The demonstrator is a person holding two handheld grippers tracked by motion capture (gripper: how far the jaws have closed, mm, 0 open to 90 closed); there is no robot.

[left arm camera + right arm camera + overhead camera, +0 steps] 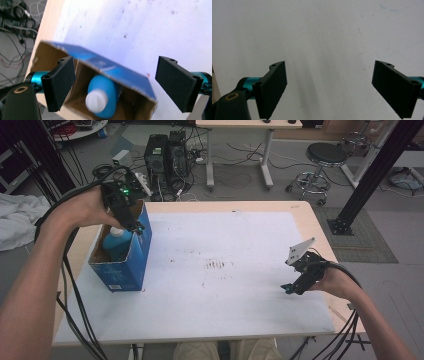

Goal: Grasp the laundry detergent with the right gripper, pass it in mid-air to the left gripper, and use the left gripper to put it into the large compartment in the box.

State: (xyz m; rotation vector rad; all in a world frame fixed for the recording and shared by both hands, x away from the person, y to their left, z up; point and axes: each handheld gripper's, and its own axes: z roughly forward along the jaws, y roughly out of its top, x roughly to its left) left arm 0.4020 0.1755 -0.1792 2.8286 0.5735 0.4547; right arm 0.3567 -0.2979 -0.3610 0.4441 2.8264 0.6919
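Risk: left gripper point(131, 222), jaws apart over blue bottle point(103, 96), catching blue carton point(127, 265) rim, tipping it; right gripper point(295, 287) agape, idle.

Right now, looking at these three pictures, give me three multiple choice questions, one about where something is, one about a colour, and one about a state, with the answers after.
1. Where is the blue bottle?
A. Lying on the white table cover
B. Inside the open blue box
C. Held by the right gripper

2. What colour is the bottle's cap?
A. White
B. Red
C. Black

3. How do the jaws of the left gripper stand?
A. Shut on the bottle
B. Shut on the box wall
C. Open, spread above the box

Answers:
1 B, the high view and the left gripper view both show the bottle within the box's cardboard walls.
2 A, the left gripper view shows a white cap on the blue body.
3 C, its two black pads sit wide apart with nothing gripped between them.
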